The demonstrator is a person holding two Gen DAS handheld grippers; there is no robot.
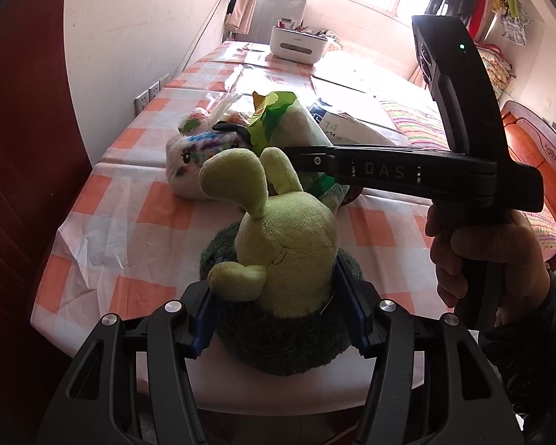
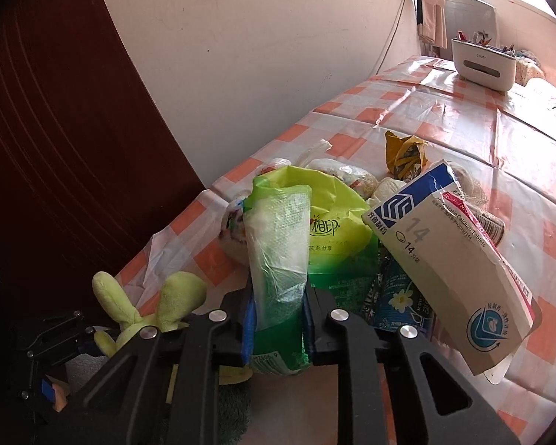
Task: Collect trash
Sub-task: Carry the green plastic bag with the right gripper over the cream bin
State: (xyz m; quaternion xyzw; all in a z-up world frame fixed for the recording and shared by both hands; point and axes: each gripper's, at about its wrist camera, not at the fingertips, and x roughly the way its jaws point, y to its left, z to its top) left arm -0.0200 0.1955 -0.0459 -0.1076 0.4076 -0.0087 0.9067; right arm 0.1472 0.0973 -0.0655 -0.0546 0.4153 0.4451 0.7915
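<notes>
Two tongs are engaged: the left tongs (image 1: 278, 307) are clamped on the green plush toy (image 1: 289, 259) at the tabletop's (image 1: 103, 230) near edge, apparently moving it aside. The green tissue wrapper (image 2: 278, 259), trash beside a medicine box (image 2: 452, 270), is pinched by the right tongs (image 2: 278, 319), seemingly for collection.

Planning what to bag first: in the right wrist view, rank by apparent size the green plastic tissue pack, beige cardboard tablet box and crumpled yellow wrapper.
1. Beige cardboard tablet box and green plastic tissue pack: similar, both near the camera, so unranked.
2. Crumpled yellow wrapper: smallest, though farther away.

green wrapper (image 2: 278, 259) upright, medicine box (image 2: 452, 270) tilted
</notes>
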